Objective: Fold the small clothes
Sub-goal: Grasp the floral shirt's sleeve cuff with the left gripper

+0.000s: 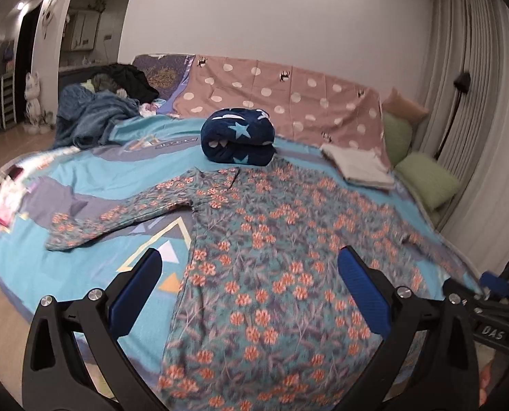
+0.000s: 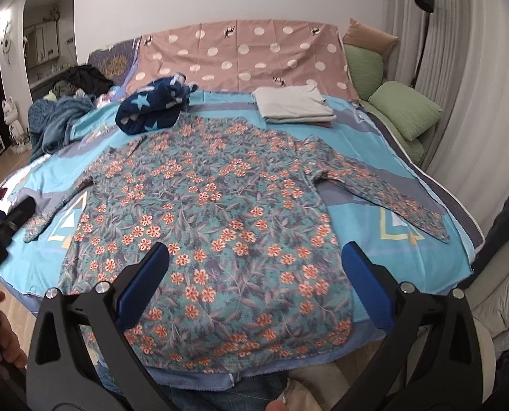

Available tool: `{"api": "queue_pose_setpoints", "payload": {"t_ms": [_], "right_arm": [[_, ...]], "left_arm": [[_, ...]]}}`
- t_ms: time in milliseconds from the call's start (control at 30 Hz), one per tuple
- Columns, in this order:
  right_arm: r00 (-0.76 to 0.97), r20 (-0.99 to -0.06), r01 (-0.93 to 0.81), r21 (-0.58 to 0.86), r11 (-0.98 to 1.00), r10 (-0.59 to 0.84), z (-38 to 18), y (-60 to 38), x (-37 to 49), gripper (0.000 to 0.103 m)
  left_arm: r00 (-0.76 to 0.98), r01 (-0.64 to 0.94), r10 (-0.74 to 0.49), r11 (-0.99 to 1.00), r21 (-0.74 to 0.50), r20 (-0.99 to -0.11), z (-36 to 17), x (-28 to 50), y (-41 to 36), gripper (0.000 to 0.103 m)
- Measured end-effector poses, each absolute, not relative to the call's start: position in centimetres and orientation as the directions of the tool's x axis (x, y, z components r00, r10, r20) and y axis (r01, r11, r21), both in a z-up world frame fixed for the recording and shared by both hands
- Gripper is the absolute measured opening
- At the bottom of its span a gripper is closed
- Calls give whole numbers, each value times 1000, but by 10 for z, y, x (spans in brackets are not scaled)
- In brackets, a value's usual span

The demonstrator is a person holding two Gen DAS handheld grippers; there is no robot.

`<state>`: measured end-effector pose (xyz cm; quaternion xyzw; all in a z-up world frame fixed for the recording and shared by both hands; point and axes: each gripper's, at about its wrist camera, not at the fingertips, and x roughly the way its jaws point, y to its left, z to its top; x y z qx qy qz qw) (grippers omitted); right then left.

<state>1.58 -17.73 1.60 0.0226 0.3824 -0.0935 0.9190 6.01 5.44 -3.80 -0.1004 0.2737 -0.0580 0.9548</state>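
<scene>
Blue bedspread (image 2: 357, 144) bears a flat floral shirt (image 2: 213, 212) (sleeves out); left gripper (image 1: 251, 270) and right gripper (image 2: 254, 263) gape empty.

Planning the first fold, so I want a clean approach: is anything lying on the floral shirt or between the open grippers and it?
Nothing visible blocks either gripper. The left gripper and right gripper are open with only the floral shirt ahead. The star-print blanket roll sits at the collar edge, and the folded grey cloth lies beyond it.
</scene>
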Motion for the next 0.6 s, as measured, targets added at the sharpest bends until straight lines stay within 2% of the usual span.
{"api": "queue_pose_setpoints", "payload": {"t_ms": [133, 233, 400, 467, 600], "right_arm": [[643, -754, 156, -46, 987, -136, 4, -164, 54, 101], [635, -764, 113, -54, 992, -114, 0, -148, 80, 101], [625, -778, 32, -59, 998, -65, -8, -117, 127, 101], [615, -786, 5, -69, 998, -57, -11, -107, 143, 101], [591, -806, -56, -74, 996, -27, -21, -84, 177, 101]], "left_arm": [[809, -72, -112, 955, -286, -577, -53, 100, 110, 102], [770, -224, -107, 878, -424, -629, -80, 126, 186, 102], [821, -354, -149, 625, -696, -552, -142, 135, 312, 102], [841, -331, -213, 522, -786, -496, -167, 139, 340, 102], [856, -337, -256, 384, -859, -450, -199, 158, 371, 102]]}}
